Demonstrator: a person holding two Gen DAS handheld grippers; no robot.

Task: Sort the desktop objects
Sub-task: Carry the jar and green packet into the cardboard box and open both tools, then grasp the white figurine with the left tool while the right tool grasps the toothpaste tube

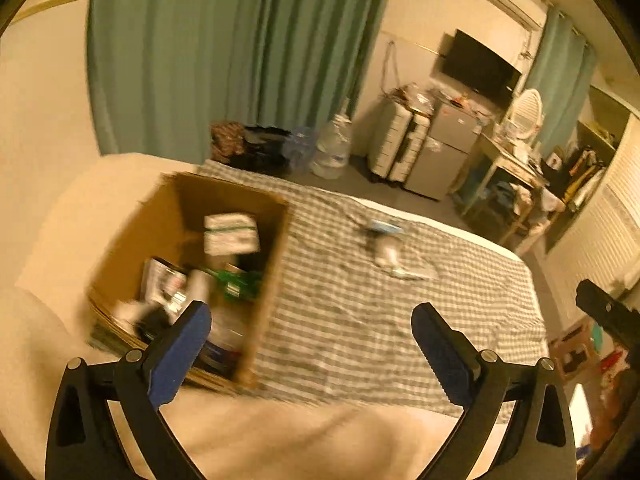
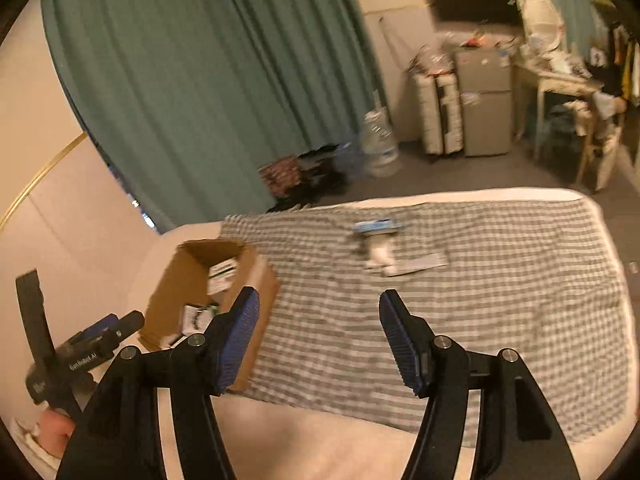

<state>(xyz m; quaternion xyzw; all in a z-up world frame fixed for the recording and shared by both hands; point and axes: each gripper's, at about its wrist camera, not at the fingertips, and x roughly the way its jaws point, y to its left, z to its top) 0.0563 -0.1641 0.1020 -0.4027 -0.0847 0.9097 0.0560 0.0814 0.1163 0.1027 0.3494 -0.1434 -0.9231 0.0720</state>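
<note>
**Inspector:** Two grippers to account for. Report each.

**Operator:** From my remote station, the left gripper (image 1: 312, 320) shows its blue-padded fingers (image 1: 182, 352) spread wide apart with nothing between them. It hangs above the near edge of the bed, with the cardboard box (image 1: 276, 280) just ahead on its left side. The right gripper (image 2: 320, 316) is likewise spread apart and holds nothing. In the right wrist view I can also see the left unit's body at the lower left edge.

**Inspector:** Location of the sorting items?

**Operator:** The box stands open on the left edge of the gray-and-white checked cloth (image 1: 360, 320) that covers the mattress. Inside it I note a white carton with a green band (image 1: 230, 234), a green item (image 1: 236, 282) below that, and a white printed packet (image 1: 162, 280) leaning at the left wall. Motion blur prevents finer identification. Farther out on the cloth, well apart from the box, lies a small cluster: a blue-and-white package (image 2: 376, 227), a white object (image 2: 378, 256) just beside it, and a flat pale strip (image 2: 424, 264) touching or nearly touching that; I cannot tell which.

**Inspector:** Surroundings?

**Operator:** Green curtain (image 2: 192, 80) behind the bed, a large water bottle (image 2: 380, 144) on the floor, a small gray fridge (image 2: 486, 100) against the far wall.
</note>
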